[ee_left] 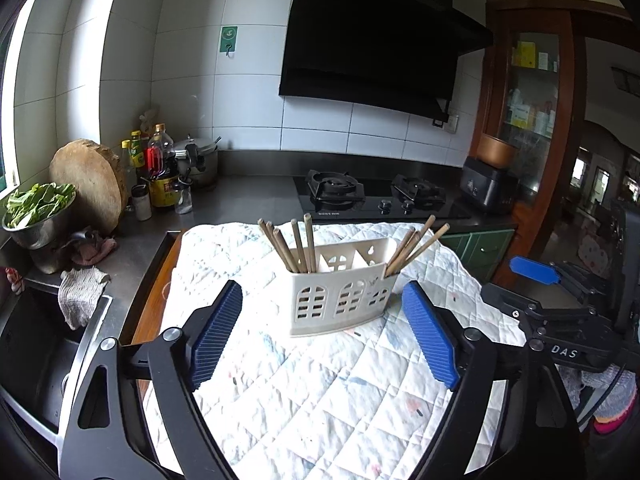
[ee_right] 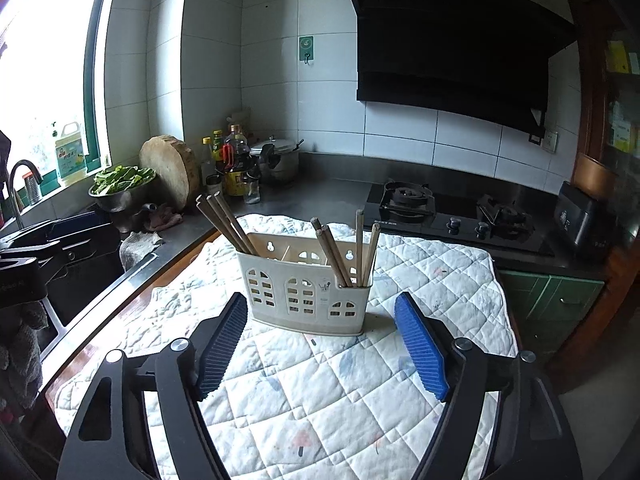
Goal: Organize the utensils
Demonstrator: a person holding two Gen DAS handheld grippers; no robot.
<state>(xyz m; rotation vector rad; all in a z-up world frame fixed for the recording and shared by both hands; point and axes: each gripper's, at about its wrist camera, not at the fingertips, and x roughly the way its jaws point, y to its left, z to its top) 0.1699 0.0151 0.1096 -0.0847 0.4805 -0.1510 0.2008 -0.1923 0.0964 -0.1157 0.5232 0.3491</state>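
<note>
On the quilted cloth: the white utensil holder [ee_left: 340, 286] stands upright near the middle of the cloth [ee_left: 320, 380], which covers the surface beside the stove [ee_left: 380, 196].
Chopsticks, one end: a bundle of wooden chopsticks [ee_left: 290, 246] leans out of the end compartment on the left in the left wrist view.
Chopsticks, other end: a second bundle [ee_left: 416, 246] leans out of the opposite end compartment; the middle compartment looks empty.
Loose utensils: none show on the cloth in either view.
Left hand-held gripper [ee_left: 322, 338]: spread wide and empty, hanging short of the holder, its blue pads [ee_left: 216, 338] apart from the holder's walls.
Right hand-held gripper [ee_right: 320, 346]: also spread wide and empty, facing the holder [ee_right: 306, 294] from close by and not touching it.
Step in hand: judging from the sorted bundles and two free grippers, the sorting seems at or near its end, or a bundle is about to be regrouped; which one I cannot tell.
Next move, if a bundle [ee_right: 346, 250] must shift: bring one gripper over the stick tops, narrow it around a few sticks well above the rim, and lift straight up so the light holder does not tip.
Support: the other gripper could steady the holder's wall meanwhile.
</note>
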